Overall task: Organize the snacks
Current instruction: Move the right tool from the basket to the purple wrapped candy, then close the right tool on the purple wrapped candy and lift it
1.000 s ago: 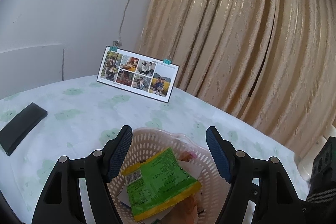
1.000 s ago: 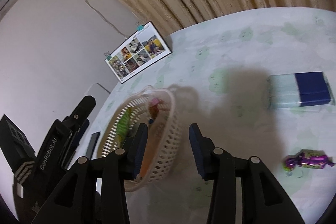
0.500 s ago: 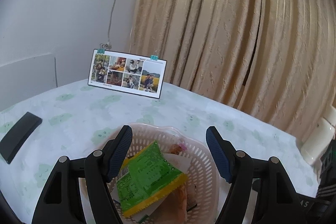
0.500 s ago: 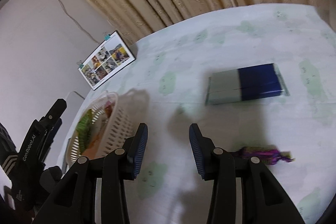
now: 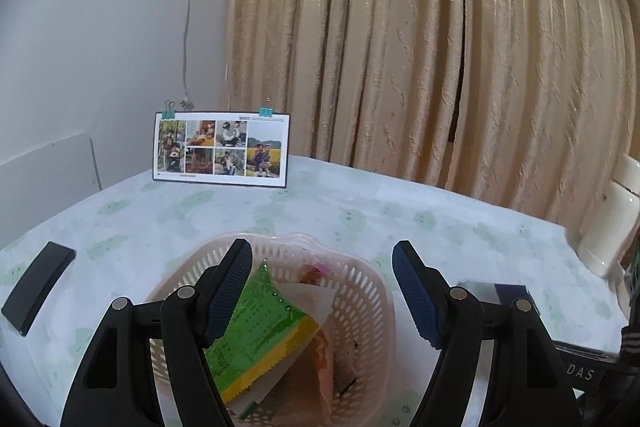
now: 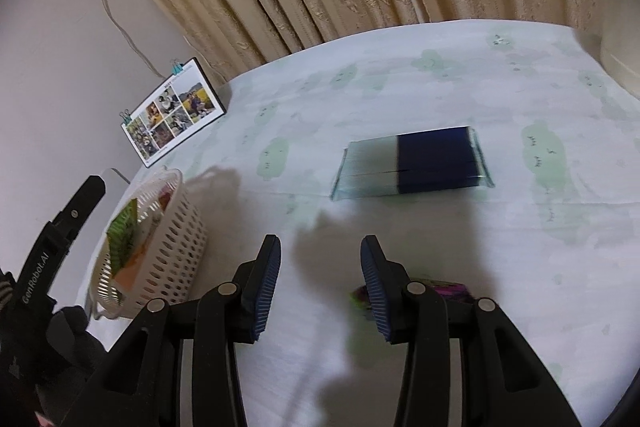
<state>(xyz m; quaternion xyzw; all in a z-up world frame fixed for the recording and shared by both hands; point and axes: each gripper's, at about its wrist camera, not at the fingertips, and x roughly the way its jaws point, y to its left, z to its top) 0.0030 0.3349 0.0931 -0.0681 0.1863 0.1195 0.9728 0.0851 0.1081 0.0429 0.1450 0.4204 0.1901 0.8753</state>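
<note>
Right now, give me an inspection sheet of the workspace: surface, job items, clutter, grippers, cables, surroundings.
Surface: table under a pale cloth with green cloud prints.
Job's things: basket holding a green packet and other wrappers; blue and clear packet flat on the cloth; purple candy lying partly behind the right gripper's finger.
Clutter: black slab on the cloth; photo card standing upright, held by clips.
Grippers: left gripper open above the basket, empty; right gripper open above the cloth, empty.
Cables: one cable running down the wall.
Surroundings: beige curtain, white wall.
</note>
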